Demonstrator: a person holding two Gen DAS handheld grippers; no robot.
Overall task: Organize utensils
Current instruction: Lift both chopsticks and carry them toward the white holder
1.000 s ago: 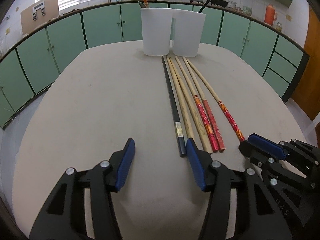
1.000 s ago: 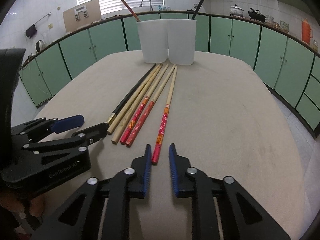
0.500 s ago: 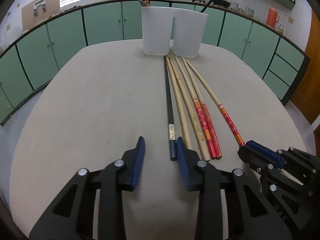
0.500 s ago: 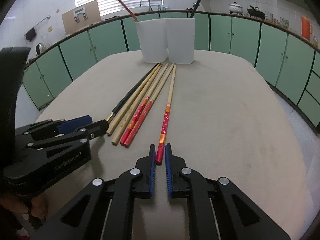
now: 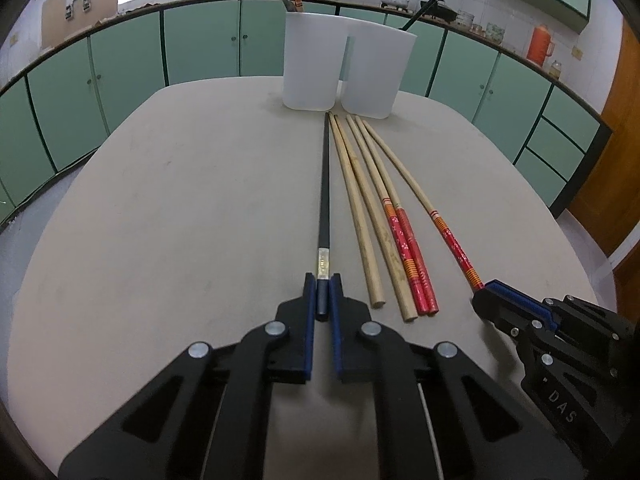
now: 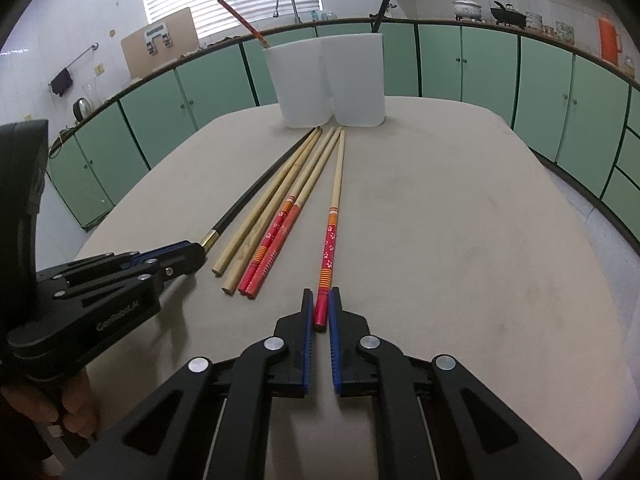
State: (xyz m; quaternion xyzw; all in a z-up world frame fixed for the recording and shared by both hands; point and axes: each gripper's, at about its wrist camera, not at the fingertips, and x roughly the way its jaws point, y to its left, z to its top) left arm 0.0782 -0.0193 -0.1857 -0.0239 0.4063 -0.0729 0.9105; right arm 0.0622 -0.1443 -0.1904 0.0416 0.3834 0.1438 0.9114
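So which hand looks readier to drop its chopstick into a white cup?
Neither clearly. The left gripper is shut on the black chopstick, the right gripper on a red-handled chopstick. Both white cups stand equally far.

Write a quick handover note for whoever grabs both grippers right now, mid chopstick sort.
Left gripper: just closed on the near end of the black chopstick, which lies on the table.
Right gripper: shut on the red end of the lone red-handled chopstick, also lying flat.
Done: one red chopstick in the left white cup, one black chopstick in the right white cup.
Left: lift and drop these two, then the two plain wooden chopsticks and the red pair.
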